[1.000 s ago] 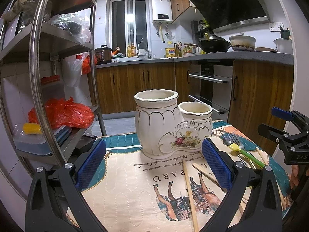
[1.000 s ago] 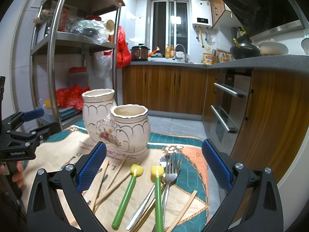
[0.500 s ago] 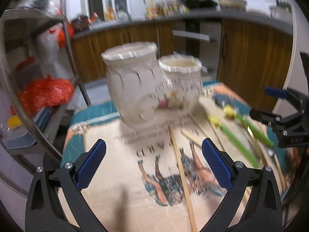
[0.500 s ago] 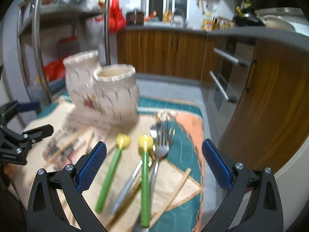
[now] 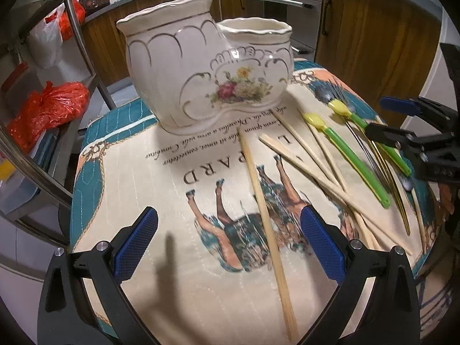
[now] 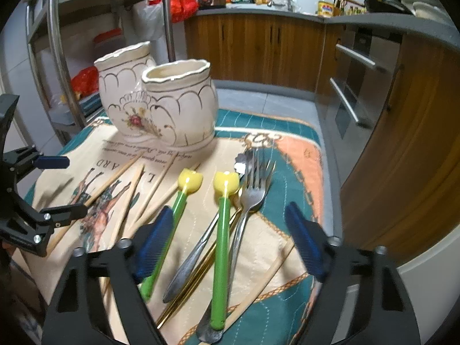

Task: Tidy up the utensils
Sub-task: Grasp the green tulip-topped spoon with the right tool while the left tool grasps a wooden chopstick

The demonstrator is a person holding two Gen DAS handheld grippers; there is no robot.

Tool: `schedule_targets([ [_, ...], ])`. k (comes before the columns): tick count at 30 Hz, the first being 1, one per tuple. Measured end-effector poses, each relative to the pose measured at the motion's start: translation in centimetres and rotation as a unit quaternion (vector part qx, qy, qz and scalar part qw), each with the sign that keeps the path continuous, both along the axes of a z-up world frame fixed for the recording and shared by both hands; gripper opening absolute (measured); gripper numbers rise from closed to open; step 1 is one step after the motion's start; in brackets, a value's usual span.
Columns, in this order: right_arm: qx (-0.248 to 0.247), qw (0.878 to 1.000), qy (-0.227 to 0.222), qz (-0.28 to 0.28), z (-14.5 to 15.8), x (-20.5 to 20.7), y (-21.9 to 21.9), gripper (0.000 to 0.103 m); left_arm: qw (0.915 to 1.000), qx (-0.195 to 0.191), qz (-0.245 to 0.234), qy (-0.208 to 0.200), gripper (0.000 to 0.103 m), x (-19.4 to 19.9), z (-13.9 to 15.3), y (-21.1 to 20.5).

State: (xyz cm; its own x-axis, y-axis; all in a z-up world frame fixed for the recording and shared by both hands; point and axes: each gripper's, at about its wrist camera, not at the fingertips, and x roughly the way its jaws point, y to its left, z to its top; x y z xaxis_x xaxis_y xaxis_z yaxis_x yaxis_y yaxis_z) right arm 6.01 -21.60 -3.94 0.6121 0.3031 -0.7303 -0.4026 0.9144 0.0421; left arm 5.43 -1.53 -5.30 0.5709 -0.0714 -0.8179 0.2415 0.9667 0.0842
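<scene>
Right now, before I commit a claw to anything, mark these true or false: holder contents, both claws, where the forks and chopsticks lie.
1. The ceramic holder already has utensils in it. False: no utensil shows in it; all those seen lie on the cloth.
2. The left claw is open with one chopstick lying between its fingers. True.
3. The right claw grips a green-handled utensil. False: its jaws have just been closing, pressing on nothing.
4. The fork lies flat on the cloth. True.
</scene>
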Motion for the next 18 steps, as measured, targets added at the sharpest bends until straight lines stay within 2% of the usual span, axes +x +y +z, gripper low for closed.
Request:
schedule_targets([
  [4,0.005,1.000,0.011,0.003,-0.2,0.2,0.0,0.059,0.9999,0.003,-0.013,0.007,0.093,-0.8,-0.1,-0.4],
  [10,0.014,0.999,0.029,0.008,-0.7,0.5,0.2,0.037,0.9993,-0.009,-0.032,0.017,0.066,-1.9,0.0,-1.0],
  [12,0.014,0.999,0.032,0.008,-0.8,0.6,0.2,0.033,0.9989,-0.012,-0.039,0.022,0.055,-2.1,-0.1,-1.2],
  [14,0.013,0.999,0.031,0.006,-0.8,0.6,0.2,0.029,0.9987,-0.012,-0.043,0.026,0.048,-2.1,-0.3,-1.4],
  [15,0.013,0.999,0.032,0.005,-0.8,0.6,0.3,0.027,0.9985,-0.010,-0.045,0.029,0.041,-2.2,-0.5,-1.5],
  [18,0.007,0.999,0.032,0.008,-0.8,0.7,0.5,0.022,0.9983,-0.014,-0.049,0.028,0.036,-2.3,-0.6,-1.5],
])
